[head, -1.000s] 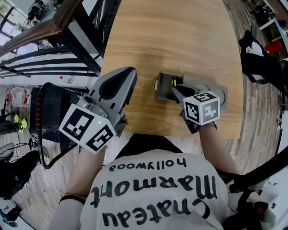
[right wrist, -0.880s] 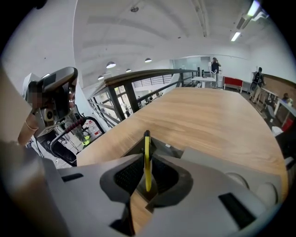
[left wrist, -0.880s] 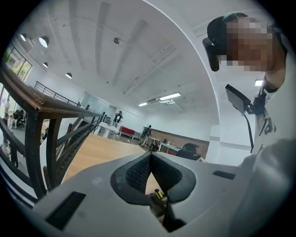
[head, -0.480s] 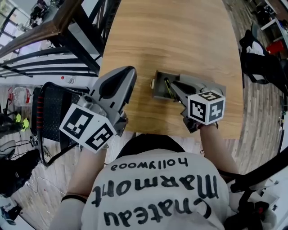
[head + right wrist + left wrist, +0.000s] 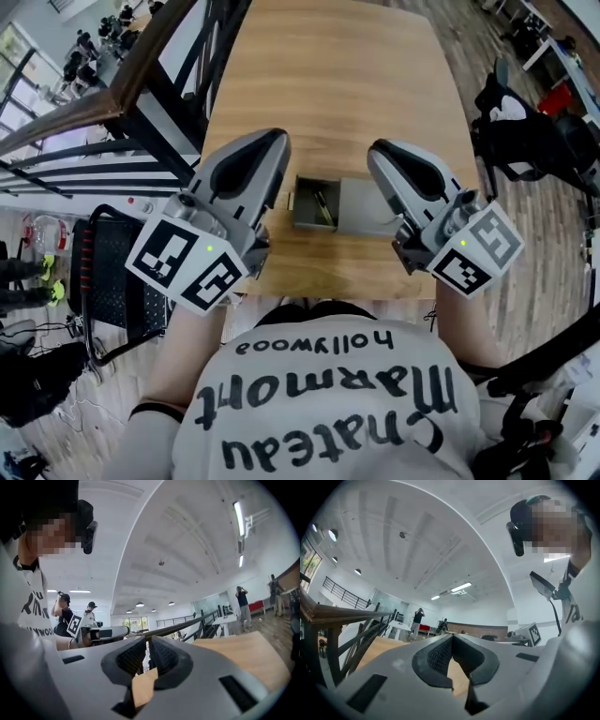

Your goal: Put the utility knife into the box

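A small grey box [image 5: 307, 203] stands open near the front edge of the wooden table [image 5: 328, 75], with its lid [image 5: 367, 208] folded out to the right. The utility knife [image 5: 324, 207], dark with a yellow stripe, lies inside the box. My left gripper [image 5: 262, 141] hovers to the left of the box, jaws shut and empty [image 5: 452, 638]. My right gripper [image 5: 386, 152] hovers above the lid's right end, clear of the box. Its jaws [image 5: 146, 641] are together but for a hairline slit, with nothing between them.
A dark stair railing [image 5: 141, 75] runs along the table's left side. A black wheeled frame [image 5: 103, 272] stands on the floor at lower left, and a black bag [image 5: 525, 131] sits to the right. Several people stand far off in both gripper views.
My right gripper has lifted out of the box and moved right, leaving the knife inside. The left gripper has risen slightly; the view has shifted.
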`<state>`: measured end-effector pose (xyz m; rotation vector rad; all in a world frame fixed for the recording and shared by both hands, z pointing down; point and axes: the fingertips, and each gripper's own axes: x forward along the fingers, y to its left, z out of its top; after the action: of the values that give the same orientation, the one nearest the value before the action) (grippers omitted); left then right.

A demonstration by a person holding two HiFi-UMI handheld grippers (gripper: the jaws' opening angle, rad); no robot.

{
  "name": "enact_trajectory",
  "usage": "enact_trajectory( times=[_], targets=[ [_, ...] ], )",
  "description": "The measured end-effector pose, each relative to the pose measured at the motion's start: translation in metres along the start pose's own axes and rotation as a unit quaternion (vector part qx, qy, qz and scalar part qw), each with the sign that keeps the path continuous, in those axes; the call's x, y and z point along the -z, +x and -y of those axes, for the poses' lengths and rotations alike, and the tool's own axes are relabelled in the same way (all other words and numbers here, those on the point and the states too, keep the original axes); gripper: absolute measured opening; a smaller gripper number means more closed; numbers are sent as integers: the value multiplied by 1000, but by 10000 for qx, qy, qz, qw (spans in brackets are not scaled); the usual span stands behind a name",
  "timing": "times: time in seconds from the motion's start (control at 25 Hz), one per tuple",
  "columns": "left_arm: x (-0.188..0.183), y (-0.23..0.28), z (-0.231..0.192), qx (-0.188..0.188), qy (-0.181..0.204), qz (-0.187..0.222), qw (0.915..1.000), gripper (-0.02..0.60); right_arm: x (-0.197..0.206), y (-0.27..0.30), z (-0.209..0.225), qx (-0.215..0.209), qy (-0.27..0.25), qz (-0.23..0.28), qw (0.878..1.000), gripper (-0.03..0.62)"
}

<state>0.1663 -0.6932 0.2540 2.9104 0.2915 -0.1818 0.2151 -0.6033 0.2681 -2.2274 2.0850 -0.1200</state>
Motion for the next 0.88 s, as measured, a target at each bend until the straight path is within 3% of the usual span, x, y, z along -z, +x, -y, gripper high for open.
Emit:
enact_trajectory(
  times=[0.16, 0.36, 0.6, 0.88],
  targets=[
    [-16, 5, 8, -55, 222, 135, 9996, 6, -29, -16, -1, 171, -219, 292, 9992, 41],
    [-5, 7, -2, -269, 428, -25, 9987, 6, -18, -28, 19, 532, -225, 193, 9981, 41],
    [-3, 5, -9, -385, 269, -46, 9989, 6, -12, -36, 35, 693, 78, 179, 9974, 9],
    [3, 9, -2, -353, 273, -103, 9990, 8, -6, -35, 36, 629, -80, 28, 9980, 9]
  ],
)
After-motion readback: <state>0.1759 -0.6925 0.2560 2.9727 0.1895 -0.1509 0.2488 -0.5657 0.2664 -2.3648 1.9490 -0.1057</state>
